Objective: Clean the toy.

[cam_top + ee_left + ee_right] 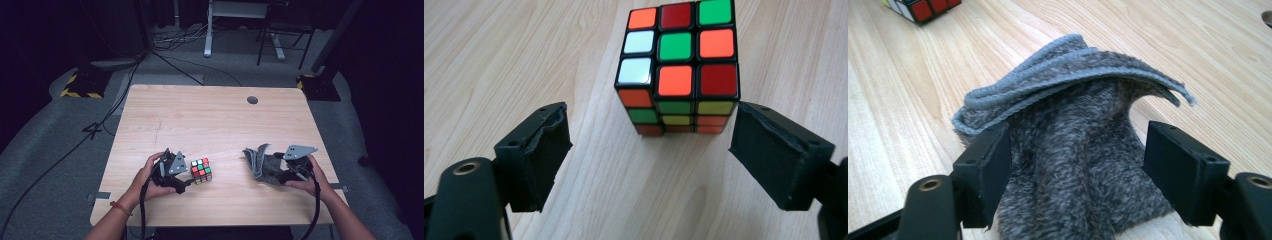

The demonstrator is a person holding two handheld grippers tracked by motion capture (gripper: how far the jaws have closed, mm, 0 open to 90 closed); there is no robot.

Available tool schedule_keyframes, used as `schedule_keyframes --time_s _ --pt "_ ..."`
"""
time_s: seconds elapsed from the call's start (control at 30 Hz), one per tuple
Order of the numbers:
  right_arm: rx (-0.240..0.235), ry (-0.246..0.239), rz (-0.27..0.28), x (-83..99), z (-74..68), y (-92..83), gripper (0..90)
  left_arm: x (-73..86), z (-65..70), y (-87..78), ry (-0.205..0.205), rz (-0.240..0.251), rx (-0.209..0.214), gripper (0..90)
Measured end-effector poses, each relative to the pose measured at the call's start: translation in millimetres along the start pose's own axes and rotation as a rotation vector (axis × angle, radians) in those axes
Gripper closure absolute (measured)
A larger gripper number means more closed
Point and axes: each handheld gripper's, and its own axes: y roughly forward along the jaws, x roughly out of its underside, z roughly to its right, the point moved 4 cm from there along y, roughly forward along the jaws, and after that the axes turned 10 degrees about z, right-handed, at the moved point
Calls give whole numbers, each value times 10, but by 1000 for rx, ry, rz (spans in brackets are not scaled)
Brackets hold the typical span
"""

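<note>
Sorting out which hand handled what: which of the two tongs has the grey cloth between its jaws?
The right tongs: the grey cloth bunches between its open jaws. The left tongs face the cube.

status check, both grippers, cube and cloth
Left gripper open, short of the cube. Right gripper open, grey cloth bunched between jaws. Cube and cloth apart, nothing between.

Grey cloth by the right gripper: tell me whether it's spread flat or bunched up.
Bunched up. The grey cloth stands in a rumpled heap on the table, its ribbed edges stacked in folds on top.

Cube (923, 7) cut off by edge
</note>
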Motion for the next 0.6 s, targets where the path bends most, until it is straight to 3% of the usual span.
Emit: schedule_keyframes --time_s 0.13,0.27,0.37,0.6 --pt "-1 -21 -12 -24 -20 10 273 51 -3 -65 -16 8 -4 170" --pt "8 -27 -21 -28 -22 -13 273 94 4 -139 -6 -6 -22 169" --pt "18 -29 -35 23 -27 -57 273 142 -4 -192 4 -25 -35 169" --pt "41 -10 -33 157 -1 -197 273 301 -46 -316 -28 -46 -64 168"
